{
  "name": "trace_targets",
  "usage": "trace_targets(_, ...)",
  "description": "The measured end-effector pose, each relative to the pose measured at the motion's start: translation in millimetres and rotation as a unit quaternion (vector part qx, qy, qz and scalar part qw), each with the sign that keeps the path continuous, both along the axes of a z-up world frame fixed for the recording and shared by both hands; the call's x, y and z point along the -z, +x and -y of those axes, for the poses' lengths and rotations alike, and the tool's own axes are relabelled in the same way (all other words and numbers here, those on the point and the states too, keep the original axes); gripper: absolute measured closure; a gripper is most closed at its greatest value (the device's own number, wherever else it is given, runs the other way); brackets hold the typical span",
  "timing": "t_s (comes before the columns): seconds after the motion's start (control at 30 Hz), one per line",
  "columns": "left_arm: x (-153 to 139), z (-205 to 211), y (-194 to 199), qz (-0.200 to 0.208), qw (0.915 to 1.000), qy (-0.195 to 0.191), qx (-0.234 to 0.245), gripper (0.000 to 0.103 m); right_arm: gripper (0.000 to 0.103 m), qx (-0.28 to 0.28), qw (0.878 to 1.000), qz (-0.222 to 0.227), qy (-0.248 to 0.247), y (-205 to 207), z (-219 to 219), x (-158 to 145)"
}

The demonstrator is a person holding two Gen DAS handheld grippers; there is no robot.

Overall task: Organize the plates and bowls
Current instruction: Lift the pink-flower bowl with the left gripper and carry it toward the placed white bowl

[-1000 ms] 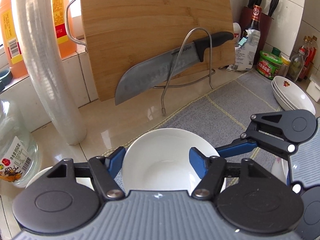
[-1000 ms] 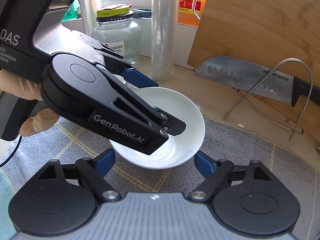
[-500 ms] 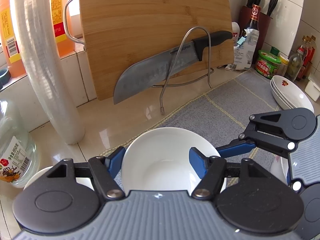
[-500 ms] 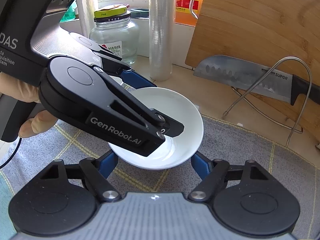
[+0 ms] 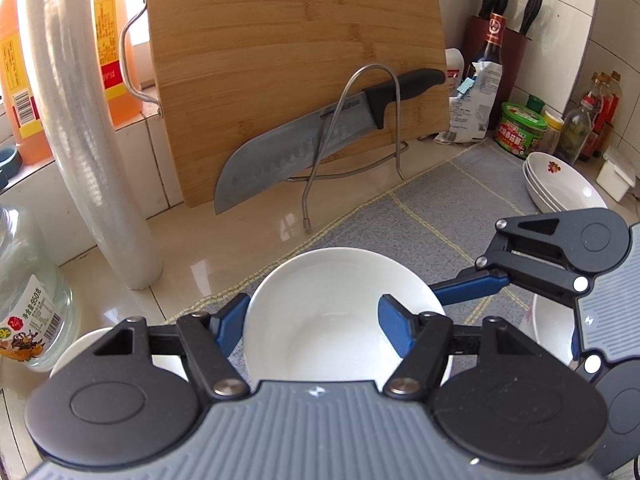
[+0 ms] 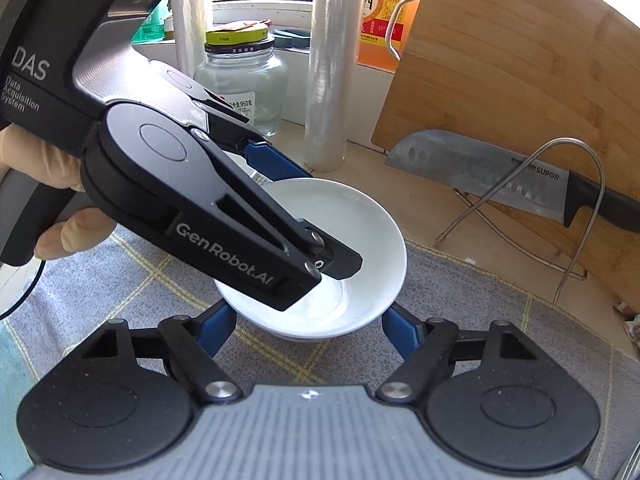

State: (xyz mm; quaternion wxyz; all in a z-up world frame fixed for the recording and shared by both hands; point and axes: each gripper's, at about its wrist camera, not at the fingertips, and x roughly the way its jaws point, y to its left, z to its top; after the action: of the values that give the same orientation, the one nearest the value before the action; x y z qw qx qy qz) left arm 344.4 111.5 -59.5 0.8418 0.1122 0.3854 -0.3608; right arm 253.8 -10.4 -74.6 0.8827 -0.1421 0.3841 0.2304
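Note:
A white bowl (image 5: 332, 312) sits on the grey mat (image 5: 420, 216); it also shows in the right wrist view (image 6: 360, 240). My left gripper (image 5: 312, 322) is open, one blue finger outside the bowl's left rim, the other inside it. My right gripper (image 6: 308, 322) is open, its fingers at either side of the bowl's near edge; it shows in the left wrist view (image 5: 472, 284) at the bowl's right. A stack of white dishes (image 5: 560, 184) lies at the far right. Another white bowl (image 5: 552, 328) sits under my right gripper.
A bamboo cutting board (image 5: 296, 64) leans at the back with a knife (image 5: 312, 148) on a wire rack. A film roll (image 5: 80, 120), a glass jar (image 5: 28, 300), oil bottles and condiments (image 5: 520, 128) line the counter. A white dish (image 5: 80, 344) lies at lower left.
Both grippers have crept slightly closer around the bowl. The bowl has not visibly moved.

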Motion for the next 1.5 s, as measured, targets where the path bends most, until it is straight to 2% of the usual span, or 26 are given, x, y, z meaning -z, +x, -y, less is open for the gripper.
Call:
trace_targets(0.43, -16, 10, -24, -0.008, 0.9992, 0.024, 0.029, 0.034, 0.02, -0.014, 1.0, 0.013, -0.003, -31, 11, -13)
trace_targets(0.73, -26, 23, -48, -0.002, 0.999, 0.031, 0.032, 0.034, 0.02, -0.02, 1.0, 0.017, -0.007, -53, 23, -22)
trace_targets(0.93, -32, 36, -62, -0.002, 0.9991, 0.036, 0.02, 0.034, 0.02, -0.032, 0.999, 0.014, 0.001, -65, 38, -28)
trace_targets(1.5, -45, 91, -95, 0.005, 0.9984, 0.039, 0.041, 0.034, 0.02, -0.023, 1.0, 0.021, 0.003, -97, 96, -39)
